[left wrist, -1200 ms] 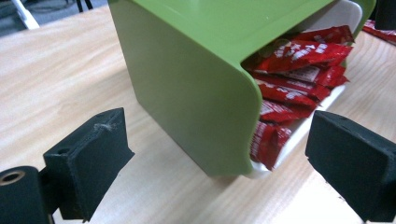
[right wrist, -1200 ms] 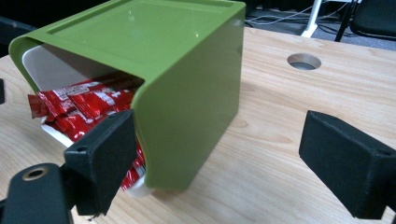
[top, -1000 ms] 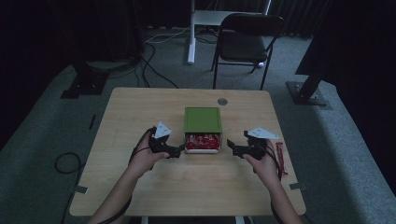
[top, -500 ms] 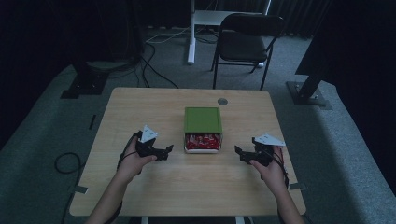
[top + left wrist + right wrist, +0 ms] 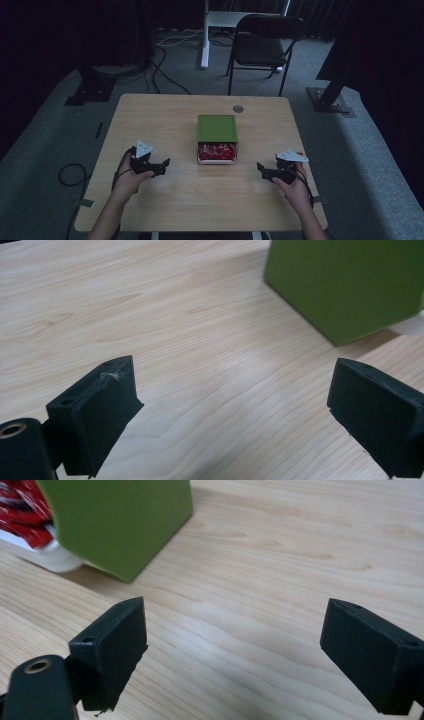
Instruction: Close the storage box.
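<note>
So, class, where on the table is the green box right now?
In the high view the green box sits mid-table, slightly toward the far edge, between the left gripper and right gripper, touching neither, with a small round grey disc just beyond it.

High view dim, far surroundings near black | gripper views brighter — soft shadows, near jaws slightly blurred, no glare

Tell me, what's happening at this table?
A person sits at a wooden table with a two-jaw gripper in each hand. Between them stands a green box whose white drawer, full of red packets, is pulled part-way out toward the person. The left gripper and the right gripper sit low over the table on either side of the box, jaws open, holding nothing and touching nothing.
</note>
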Tool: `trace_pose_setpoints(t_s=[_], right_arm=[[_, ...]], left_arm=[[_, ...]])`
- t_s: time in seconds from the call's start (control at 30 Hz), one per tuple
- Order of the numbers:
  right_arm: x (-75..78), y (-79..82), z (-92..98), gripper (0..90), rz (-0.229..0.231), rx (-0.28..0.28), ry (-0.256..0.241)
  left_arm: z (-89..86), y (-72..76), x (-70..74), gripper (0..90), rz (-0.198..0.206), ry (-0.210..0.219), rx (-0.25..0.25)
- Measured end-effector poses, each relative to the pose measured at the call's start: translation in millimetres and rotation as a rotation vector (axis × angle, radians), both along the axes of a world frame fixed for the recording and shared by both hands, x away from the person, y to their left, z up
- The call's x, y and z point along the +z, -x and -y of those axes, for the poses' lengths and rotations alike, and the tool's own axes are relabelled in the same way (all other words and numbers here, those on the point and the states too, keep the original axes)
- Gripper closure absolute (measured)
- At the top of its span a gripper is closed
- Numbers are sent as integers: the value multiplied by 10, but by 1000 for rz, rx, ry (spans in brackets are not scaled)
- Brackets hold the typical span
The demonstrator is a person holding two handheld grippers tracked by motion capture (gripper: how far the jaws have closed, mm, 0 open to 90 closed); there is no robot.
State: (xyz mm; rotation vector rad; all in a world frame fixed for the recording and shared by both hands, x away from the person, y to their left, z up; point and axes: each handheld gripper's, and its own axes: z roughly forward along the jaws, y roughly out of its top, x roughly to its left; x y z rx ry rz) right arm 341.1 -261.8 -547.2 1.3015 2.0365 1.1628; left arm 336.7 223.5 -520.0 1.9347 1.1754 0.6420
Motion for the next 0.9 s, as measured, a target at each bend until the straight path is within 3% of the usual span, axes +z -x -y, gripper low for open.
trace_pose_setpoints(t_s=[0.67,0.9], right_arm=[[-174,148,212,111,-49,-46,29],[-215,189,239,111,-55,-55,35]], left_arm=[[-500,339,-194,67,-55,-37,190],[-588,398,-231,67,-72,-36,221]])
